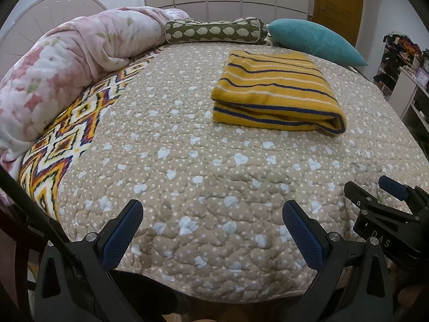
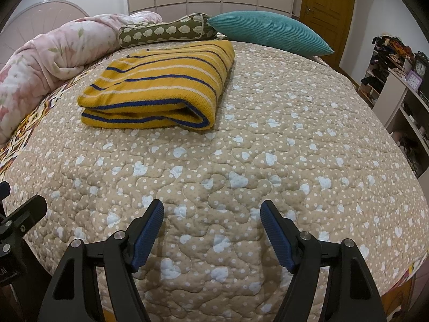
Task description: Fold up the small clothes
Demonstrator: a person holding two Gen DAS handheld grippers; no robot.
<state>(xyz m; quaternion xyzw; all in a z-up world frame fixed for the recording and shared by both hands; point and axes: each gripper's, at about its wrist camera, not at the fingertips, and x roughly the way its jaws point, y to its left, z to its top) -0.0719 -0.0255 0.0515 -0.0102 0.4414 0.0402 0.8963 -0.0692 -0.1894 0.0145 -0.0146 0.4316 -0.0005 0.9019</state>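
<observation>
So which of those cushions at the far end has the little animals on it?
The olive bolster, printed with pale hedgehogs; the teal cushion beside it is plain ribbed fabric.

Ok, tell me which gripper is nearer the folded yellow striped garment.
Neither clearly. The left gripper sits with the folded yellow striped garment ahead to its right; the right gripper has it ahead to its left. Both are open, well short of it, over the quilt.

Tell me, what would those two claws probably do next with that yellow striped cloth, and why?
Probably nothing more than draw back. The striped cloth already lies folded in neat layers on the bedspread, and both the left gripper and the right gripper hang open and empty near the bed's near edge, well short of it. No other loose garment shows.
</observation>
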